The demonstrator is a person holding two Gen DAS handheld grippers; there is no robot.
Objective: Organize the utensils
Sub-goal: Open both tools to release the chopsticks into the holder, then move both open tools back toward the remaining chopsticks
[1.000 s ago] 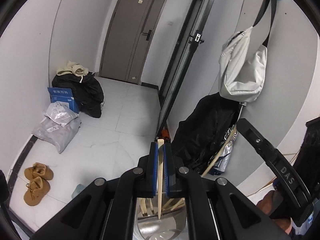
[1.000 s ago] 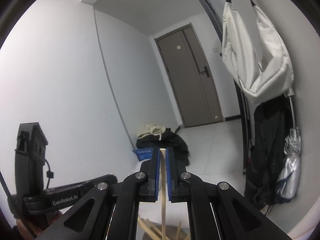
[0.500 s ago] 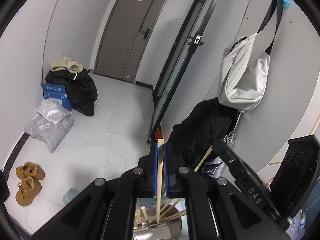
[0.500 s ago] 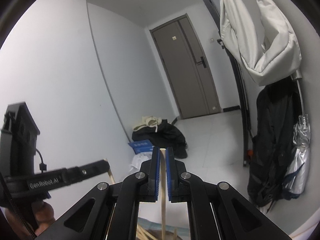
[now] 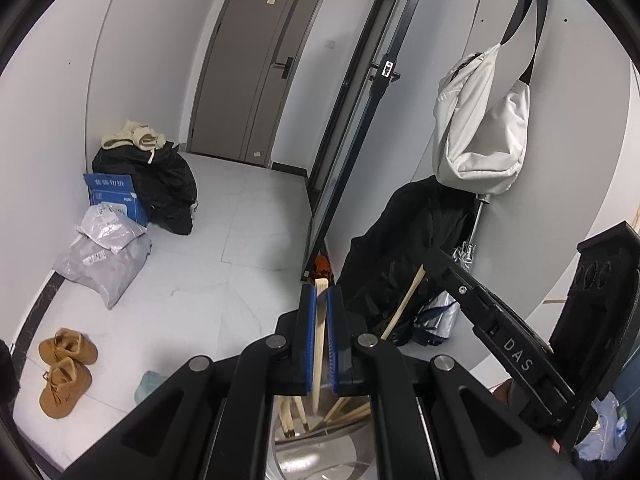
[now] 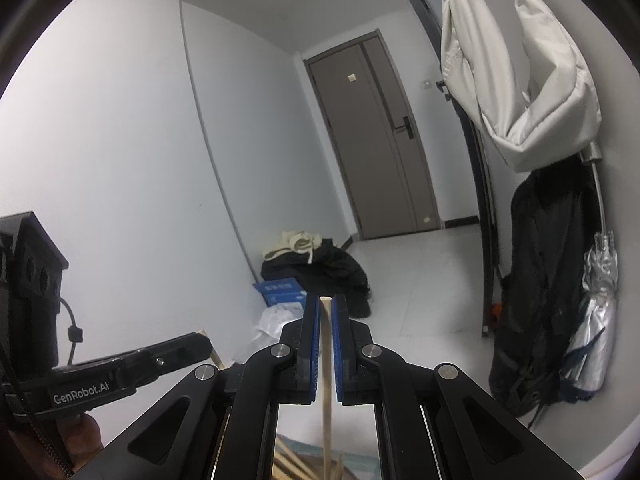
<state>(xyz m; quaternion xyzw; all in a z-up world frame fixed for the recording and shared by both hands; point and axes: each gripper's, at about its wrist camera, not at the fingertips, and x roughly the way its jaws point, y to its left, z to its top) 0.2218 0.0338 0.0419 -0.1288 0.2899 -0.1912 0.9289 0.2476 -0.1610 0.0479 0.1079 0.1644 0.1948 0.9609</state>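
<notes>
Left wrist view: your left gripper [image 5: 321, 300] is clamped on one wooden chopstick [image 5: 319, 344], standing nearly upright, its lower tip over a steel cup [image 5: 320, 450] at 6 o'clock that holds more chopsticks [image 5: 292, 412]. At 3 o'clock, your right gripper [image 5: 430, 258] pinches a second chopstick [image 5: 402, 306]. Right wrist view: that gripper [image 6: 326, 312] is closed on the upright stick, with your left one at 8 o'clock.

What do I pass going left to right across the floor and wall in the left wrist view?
Brown boots → grey parcel bags → blue box → black clothes pile → grey door → chopstick in the left gripper → black jacket → white bag.
</notes>
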